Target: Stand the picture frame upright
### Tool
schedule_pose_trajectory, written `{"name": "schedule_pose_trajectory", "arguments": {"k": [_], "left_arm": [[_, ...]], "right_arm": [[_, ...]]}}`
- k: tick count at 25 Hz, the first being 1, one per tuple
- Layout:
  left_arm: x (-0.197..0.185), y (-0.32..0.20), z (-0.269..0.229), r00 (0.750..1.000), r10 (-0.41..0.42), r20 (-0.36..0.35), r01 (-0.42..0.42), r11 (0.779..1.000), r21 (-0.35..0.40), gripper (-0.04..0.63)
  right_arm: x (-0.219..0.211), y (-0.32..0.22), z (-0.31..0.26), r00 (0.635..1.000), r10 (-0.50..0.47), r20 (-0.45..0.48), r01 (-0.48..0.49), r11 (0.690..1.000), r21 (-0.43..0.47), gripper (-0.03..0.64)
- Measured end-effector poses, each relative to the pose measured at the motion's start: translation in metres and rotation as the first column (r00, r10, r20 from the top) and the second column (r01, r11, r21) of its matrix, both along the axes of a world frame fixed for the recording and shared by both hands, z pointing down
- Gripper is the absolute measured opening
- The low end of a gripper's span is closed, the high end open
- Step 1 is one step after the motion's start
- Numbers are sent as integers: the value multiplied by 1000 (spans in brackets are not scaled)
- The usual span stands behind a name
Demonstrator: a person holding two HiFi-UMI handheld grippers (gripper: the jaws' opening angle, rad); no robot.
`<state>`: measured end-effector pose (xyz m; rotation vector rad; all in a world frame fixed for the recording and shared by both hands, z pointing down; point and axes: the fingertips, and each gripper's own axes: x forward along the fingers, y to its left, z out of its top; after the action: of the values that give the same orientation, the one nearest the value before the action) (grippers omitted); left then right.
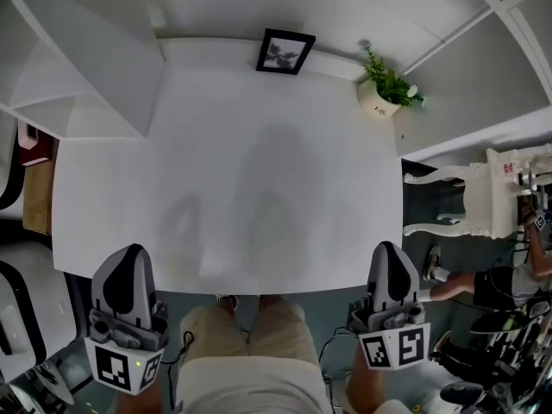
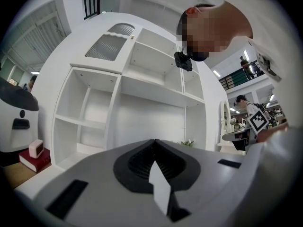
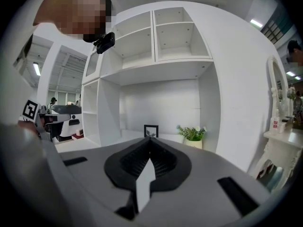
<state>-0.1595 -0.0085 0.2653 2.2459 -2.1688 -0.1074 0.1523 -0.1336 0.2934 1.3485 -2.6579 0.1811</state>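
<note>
Head view: white pot (image 1: 379, 103) at the desk's (image 1: 259, 188) far right corner holds a green plant (image 1: 394, 83). The frame (image 1: 285, 51) is at the desk's far edge against the wall, left of the pot and apart from it. In the right gripper view the frame (image 3: 151, 130) stands upright in the shelf niche, with the plant (image 3: 191, 133) just to its right.

Left gripper (image 1: 131, 252): jaws pressed together, nothing between them. Right gripper (image 1: 390, 248): same, clenched on nothing. Neither touches the frame; both are well short of it.

Pose: both grippers are held at the desk's near edge, one at each corner, and point about level toward the back wall. Marker cubes face the head camera.
</note>
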Motion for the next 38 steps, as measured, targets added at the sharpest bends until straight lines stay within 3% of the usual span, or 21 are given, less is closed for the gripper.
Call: {"name": "schedule_pose_trajectory", "arguments": {"k": [38], "left_arm": [[16,-23,33,993,45,-107,-47,999,-15,18]], "right_arm": [[-14,-2,23,1000,-16,10,16,1000,-12,9]]}}
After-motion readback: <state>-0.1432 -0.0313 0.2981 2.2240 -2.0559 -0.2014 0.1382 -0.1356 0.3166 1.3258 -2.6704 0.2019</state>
